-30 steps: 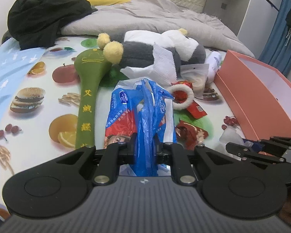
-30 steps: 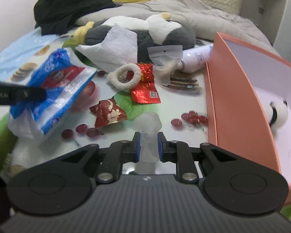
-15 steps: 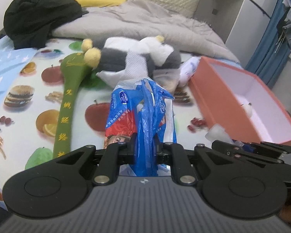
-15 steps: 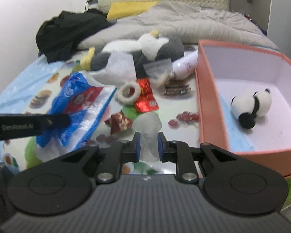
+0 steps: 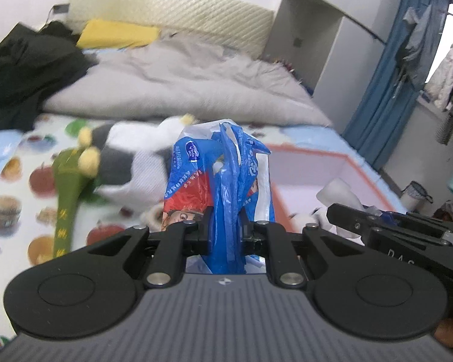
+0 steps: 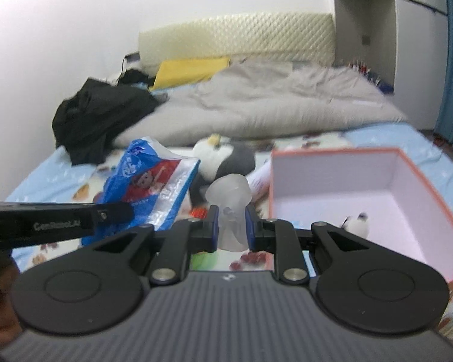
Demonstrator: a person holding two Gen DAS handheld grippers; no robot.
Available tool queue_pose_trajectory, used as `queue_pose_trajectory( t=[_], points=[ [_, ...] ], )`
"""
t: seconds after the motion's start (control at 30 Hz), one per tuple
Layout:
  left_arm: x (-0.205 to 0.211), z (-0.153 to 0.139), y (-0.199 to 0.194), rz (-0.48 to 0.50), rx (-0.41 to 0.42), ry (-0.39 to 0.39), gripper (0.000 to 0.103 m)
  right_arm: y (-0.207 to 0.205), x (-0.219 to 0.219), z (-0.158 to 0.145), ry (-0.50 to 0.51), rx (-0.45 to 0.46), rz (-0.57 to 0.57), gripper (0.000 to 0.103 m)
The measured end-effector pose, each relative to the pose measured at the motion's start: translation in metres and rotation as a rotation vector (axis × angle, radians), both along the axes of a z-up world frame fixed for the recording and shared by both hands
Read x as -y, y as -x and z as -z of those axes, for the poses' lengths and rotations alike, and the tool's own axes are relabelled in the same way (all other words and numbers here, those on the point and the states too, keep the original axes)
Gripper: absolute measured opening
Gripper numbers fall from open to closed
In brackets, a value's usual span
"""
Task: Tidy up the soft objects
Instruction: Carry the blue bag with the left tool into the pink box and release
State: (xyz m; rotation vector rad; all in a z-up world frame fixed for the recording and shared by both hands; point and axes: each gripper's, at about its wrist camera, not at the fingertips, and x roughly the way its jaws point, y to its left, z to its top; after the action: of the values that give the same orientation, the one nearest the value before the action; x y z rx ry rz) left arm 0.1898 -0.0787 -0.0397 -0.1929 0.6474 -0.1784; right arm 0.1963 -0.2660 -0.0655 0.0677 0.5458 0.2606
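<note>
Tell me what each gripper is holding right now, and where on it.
Left gripper: blue plastic bag, pinched at its bunched lower end. Right gripper: frosted translucent soft piece, gripped around its lower half.

Plastic bag (image 5: pixel 220 187) up front, clamped in left gripper (image 5: pixel 225 235). Behind it, plush toy (image 5: pixel 126 154) on the bed sheet (image 5: pixel 24 181). Box (image 6: pixel 341 199) to the right, small plush (image 6: pixel 355 224) inside. Duvet (image 6: pixel 256 105) farther back; clothes pile (image 6: pixel 102 114) at back left.
</note>
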Motion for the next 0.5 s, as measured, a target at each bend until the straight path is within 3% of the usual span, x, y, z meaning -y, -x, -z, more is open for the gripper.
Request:
queue_pose_trajectory(
  t=[0.27,0.5],
  points=[
    [0.040,-0.057,-0.017,0.074,0.068,0.036,0.017,-0.004,0.036,-0.050,-0.057,0.080,0.064,0.022],
    [0.085,-0.083,-0.030,0.144,0.090,0.039,0.017,-0.008,0.065,-0.073,-0.040,0.111,0.128,0.022]
  ],
)
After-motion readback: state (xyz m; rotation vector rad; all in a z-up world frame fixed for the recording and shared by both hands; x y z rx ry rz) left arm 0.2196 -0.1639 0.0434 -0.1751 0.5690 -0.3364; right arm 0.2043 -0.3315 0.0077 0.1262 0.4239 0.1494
